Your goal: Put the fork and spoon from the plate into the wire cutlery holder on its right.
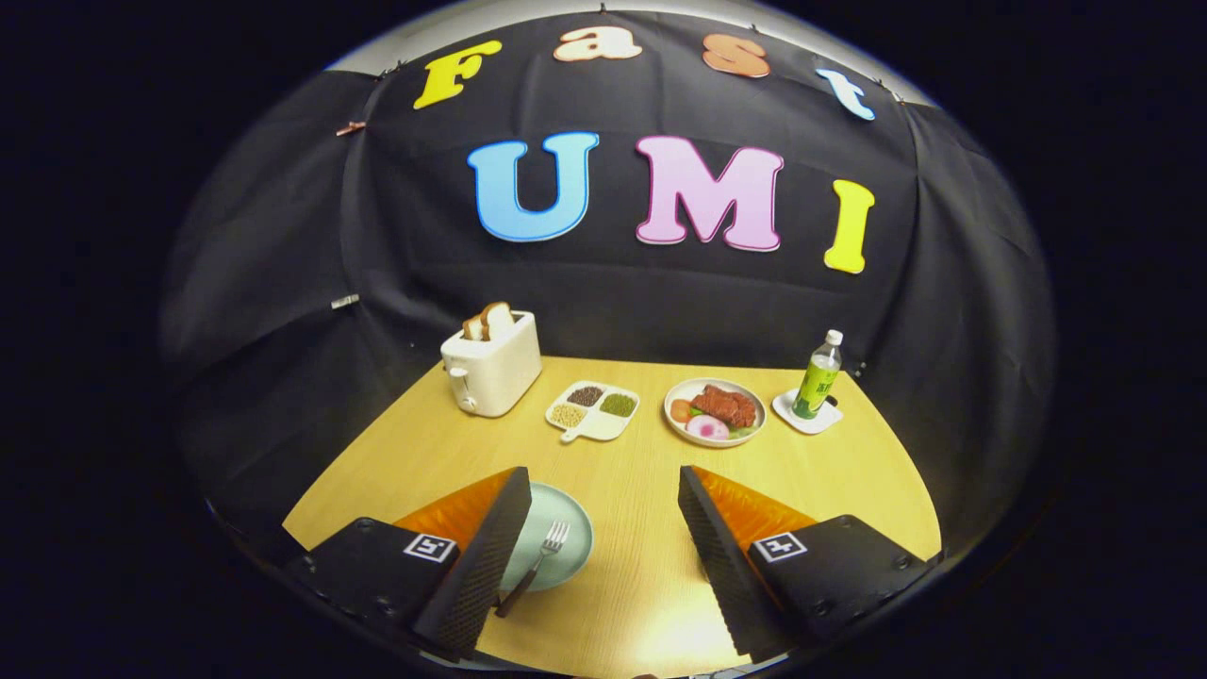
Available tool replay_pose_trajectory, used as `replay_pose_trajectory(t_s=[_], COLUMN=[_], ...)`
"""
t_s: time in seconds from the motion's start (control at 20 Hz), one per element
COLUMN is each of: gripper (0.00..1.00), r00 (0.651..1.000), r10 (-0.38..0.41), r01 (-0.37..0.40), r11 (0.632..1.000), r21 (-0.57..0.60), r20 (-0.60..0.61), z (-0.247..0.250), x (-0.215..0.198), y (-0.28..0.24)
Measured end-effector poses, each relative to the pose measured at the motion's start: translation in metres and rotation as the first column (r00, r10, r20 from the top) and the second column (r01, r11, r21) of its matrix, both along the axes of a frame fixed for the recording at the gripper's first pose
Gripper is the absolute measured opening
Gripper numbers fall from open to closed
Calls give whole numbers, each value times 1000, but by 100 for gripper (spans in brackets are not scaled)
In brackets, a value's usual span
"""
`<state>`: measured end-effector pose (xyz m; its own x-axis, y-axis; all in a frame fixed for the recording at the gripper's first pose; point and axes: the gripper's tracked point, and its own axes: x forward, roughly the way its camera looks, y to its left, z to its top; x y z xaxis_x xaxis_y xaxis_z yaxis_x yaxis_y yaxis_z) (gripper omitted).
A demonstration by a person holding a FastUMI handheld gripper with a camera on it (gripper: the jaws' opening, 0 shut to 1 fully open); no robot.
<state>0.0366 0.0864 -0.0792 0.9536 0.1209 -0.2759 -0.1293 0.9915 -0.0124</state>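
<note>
Gripper: the gripper (603, 556) hangs above the near part of the table, its fingers spread wide apart with nothing between them.
Plate: a pale green plate (566, 528) lies on the near left of the table (641, 566), partly hidden behind the left finger.
Fork: a fork (537, 562) rests on the plate, prongs pointing far, handle running over the near rim.
Spoon: cannot tell where it is.
Far left: a white toaster (492, 368) with bread in its slots.
Far middle: a divided dish (592, 411) of grains, then a plate of food (714, 411) to its right.
Far right: a green bottle (818, 377) standing on a white coaster (807, 415).
</note>
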Motion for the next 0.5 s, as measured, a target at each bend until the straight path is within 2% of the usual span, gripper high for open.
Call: replay_pose_trajectory(t_s=[0.25,0.5], gripper=[98,98], r00=[988,940], r10=[77,100], r01=[-86,-130], r11=[994,989], r21=[-65,-72], r20=[-132,-325], z=[-49,-117], x=[16,25], y=[36,62])
